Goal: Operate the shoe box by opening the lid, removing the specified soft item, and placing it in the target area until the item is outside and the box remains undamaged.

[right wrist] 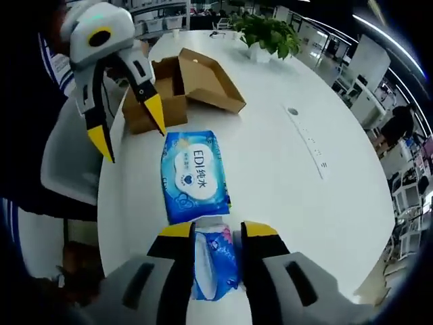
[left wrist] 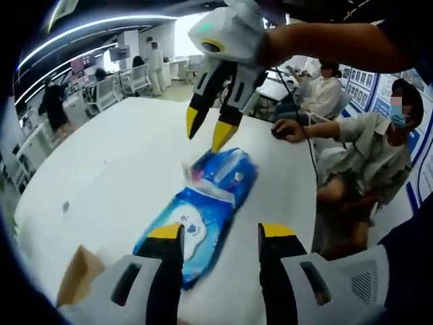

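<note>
Two soft blue wipe packs lie end to end on the white table (left wrist: 101, 169). The larger pack (left wrist: 186, 223) (right wrist: 195, 176) is printed "EDI". The smaller pack (left wrist: 229, 169) (right wrist: 213, 261) lies beyond it. My left gripper (left wrist: 222, 233) (right wrist: 128, 132) is open, its jaws either side of the larger pack's near end and holding nothing. My right gripper (right wrist: 218, 230) (left wrist: 208, 130) hangs open just above the smaller pack, which shows between its jaws. The brown cardboard shoe box (right wrist: 179, 84) (left wrist: 78, 274) stands with its lid up, beside the larger pack.
A potted plant (right wrist: 270, 34) stands at the table's far end. A seated person (left wrist: 365, 149) rests a hand on a mouse (left wrist: 284, 130) at the table's edge. A socket strip (right wrist: 308, 142) is set into the tabletop. Office chairs and desks stand beyond.
</note>
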The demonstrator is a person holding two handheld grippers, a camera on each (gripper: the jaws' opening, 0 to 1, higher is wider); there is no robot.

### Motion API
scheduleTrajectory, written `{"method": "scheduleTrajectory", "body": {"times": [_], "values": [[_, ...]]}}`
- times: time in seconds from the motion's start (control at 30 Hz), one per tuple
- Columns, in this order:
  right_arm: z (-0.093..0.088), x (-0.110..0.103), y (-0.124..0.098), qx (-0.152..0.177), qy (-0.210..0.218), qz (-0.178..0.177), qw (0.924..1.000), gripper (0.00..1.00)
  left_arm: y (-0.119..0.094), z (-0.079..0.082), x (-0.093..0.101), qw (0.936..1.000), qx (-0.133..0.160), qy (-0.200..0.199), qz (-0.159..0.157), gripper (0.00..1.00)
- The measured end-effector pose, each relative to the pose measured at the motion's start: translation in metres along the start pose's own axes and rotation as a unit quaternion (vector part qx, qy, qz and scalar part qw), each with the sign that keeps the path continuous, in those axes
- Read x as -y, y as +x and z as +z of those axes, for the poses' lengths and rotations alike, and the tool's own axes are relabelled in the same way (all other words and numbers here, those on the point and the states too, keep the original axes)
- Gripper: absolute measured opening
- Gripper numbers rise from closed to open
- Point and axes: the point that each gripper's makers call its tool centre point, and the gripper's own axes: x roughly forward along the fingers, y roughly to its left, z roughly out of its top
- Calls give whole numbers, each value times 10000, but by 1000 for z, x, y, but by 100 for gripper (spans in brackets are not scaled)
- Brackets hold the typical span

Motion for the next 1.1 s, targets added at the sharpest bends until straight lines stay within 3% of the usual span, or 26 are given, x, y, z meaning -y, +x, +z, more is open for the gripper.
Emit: {"method": "scheduleTrajectory", "body": {"times": [0.27,0.4,0.6,0.9,1.1], "values": [[14,-29,-12,-112,90,-189,9997,26,-30,-12,7,9997,216,66,-90,42],[27,-56,-12,-151,141,-200,9996,25,-51,-22,8,9994,314,111,-122,43],[56,-91,-4,-184,151,-140,9996,24,-79,-42,1,9992,374,122,-63,43],[112,-124,14,-63,164,-71,9998,24,-136,-78,-15,9983,566,-49,139,42],[144,-145,33,-172,-69,52,9998,23,-172,-107,-26,9977,602,-117,297,42]]}}
